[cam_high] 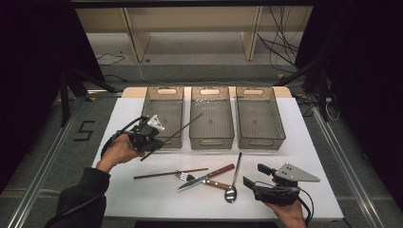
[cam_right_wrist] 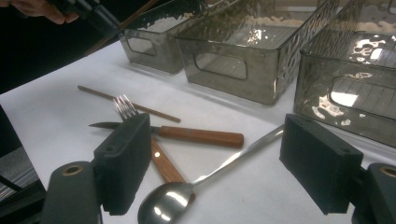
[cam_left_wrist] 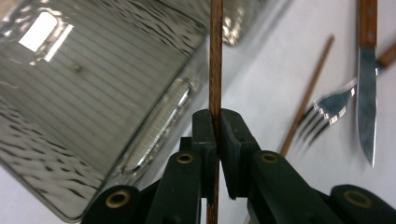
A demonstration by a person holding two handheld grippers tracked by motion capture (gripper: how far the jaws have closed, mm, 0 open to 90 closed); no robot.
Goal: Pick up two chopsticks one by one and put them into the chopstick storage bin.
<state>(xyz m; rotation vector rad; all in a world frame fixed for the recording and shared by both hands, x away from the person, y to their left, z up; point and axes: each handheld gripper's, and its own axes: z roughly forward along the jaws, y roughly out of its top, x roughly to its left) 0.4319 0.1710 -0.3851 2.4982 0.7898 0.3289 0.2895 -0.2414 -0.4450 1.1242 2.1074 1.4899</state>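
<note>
My left gripper (cam_high: 158, 144) hovers over the table's left side, by the near end of the left bin (cam_high: 164, 116), and is shut on a brown chopstick (cam_high: 183, 128). The stick slants up and to the right across that bin. In the left gripper view the chopstick (cam_left_wrist: 215, 56) runs straight up from between the closed jaws. On the white table lie a second chopstick (cam_high: 164, 174), a fork (cam_high: 182, 176), a wooden-handled knife (cam_high: 204, 178) and a spoon (cam_high: 232, 190). My right gripper (cam_high: 253, 174) rests open at the near right, just right of the spoon (cam_right_wrist: 173, 200), gripping nothing.
Three clear grey bins stand side by side at the back of the table: left, middle (cam_high: 211, 118) and right (cam_high: 259, 118). A wooden frame and cables lie on the floor beyond. Dark floor rails flank the table.
</note>
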